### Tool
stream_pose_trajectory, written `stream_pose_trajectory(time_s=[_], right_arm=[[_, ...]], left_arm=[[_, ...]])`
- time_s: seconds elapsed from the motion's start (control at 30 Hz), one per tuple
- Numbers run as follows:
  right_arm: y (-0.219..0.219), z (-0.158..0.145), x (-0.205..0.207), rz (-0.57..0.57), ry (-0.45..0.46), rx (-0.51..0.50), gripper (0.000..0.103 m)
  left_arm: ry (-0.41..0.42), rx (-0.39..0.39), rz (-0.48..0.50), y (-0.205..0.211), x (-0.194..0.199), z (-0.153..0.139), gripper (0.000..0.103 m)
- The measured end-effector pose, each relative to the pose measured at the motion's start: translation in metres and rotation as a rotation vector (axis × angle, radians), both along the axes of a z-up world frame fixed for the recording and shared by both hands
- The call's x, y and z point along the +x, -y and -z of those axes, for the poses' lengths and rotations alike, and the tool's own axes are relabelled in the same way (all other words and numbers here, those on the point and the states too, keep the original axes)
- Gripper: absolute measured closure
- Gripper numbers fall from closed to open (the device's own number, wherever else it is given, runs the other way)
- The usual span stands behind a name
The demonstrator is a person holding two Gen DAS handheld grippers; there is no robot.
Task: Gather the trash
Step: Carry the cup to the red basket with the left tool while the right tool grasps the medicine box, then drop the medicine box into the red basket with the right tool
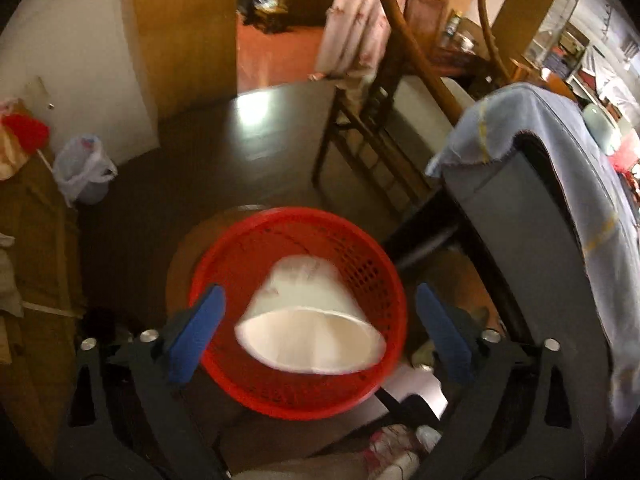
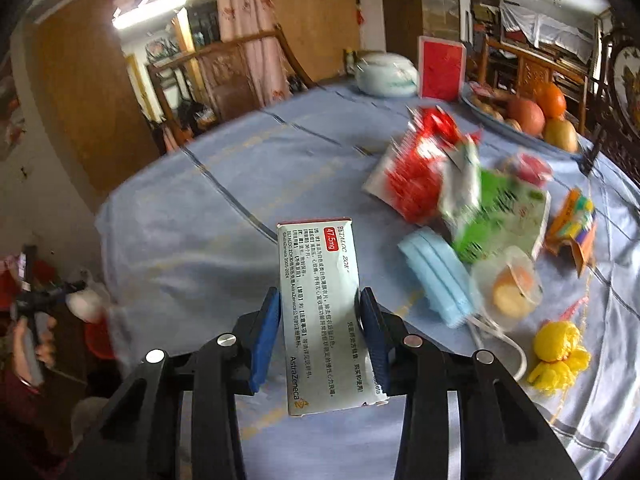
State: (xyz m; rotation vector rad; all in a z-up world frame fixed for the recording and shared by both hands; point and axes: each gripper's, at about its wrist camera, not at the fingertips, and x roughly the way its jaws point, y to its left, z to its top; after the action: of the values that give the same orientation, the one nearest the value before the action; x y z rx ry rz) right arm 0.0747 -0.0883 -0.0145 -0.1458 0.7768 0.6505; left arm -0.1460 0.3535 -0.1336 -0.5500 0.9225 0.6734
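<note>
Right gripper (image 2: 320, 336) clamped on a white medicine box (image 2: 326, 312), held upright above the blue tablecloth (image 2: 192, 216); left gripper (image 1: 320, 332) spread wide, gripping nothing, with a blurred white paper cup (image 1: 310, 328) between its blue pads over the red basket (image 1: 298, 312). Cup seemingly mid-drop; next, carrying the box across to the basket, then back for the wrappers (image 2: 440, 184) and face mask (image 2: 436, 276).

One red basket (image 1: 298, 312) and one white paper cup (image 1: 310, 328) are shown. On the table: one medicine box (image 2: 324, 312), one blue face mask (image 2: 436, 276), one yellow bag (image 2: 558, 350), perhaps three blurred snack packets (image 2: 420, 172), three fruits (image 2: 550, 100).
</note>
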Motion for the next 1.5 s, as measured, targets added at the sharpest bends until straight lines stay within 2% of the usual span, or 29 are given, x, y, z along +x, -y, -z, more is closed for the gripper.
stream_pose_trajectory(time_s=[0.13,0.3,0.47,0.6,0.73,0.77,0.8,0.93,1.07,1.2,1.5], right_arm=[[-0.039,-0.028,-0.027,-0.108,0.064,0.049,0.063],[-0.106,-0.039,-0.060,-0.307,0.035,0.090,0.063],[-0.190,-0.016,-0.086,-0.483,-0.081,0.068,0.063],[-0.254,0.008,-0.109,-0.587,-0.141,0.007,0.063],[-0.317,0.027,-0.127,-0.689,-0.197,-0.031,0.061],[-0.324,0.030,-0.130,-0.702,-0.203,-0.036,0.056],[-0.334,0.032,-0.132,-0.703,-0.201,-0.041,0.043],[-0.332,0.031,-0.135,-0.699,-0.172,-0.045,0.041],[-0.310,0.030,-0.115,-0.627,-0.174,-0.046,0.041],[-0.286,0.022,-0.103,-0.549,-0.160,-0.011,0.040],[-0.201,-0.008,-0.077,-0.390,-0.064,0.057,0.031]], left_arm=[[0.004,0.092,-0.072,0.001,0.003,-0.007,0.007],[0.098,0.051,-0.147,-0.024,0.000,-0.012,0.007],[0.159,0.056,-0.283,-0.063,-0.023,-0.015,0.007],[0.154,0.090,-0.406,-0.088,-0.040,-0.008,0.007],[0.179,0.060,-0.447,-0.109,-0.055,-0.001,0.007],[0.184,0.051,-0.452,-0.113,-0.058,0.000,0.007],[0.191,0.043,-0.459,-0.116,-0.061,0.000,0.007],[0.210,0.039,-0.477,-0.124,-0.070,0.000,0.007],[0.234,0.023,-0.462,-0.120,-0.066,0.002,0.007],[0.238,0.011,-0.387,-0.105,-0.050,-0.002,0.007],[0.216,0.077,-0.210,-0.051,-0.013,-0.034,0.007]])
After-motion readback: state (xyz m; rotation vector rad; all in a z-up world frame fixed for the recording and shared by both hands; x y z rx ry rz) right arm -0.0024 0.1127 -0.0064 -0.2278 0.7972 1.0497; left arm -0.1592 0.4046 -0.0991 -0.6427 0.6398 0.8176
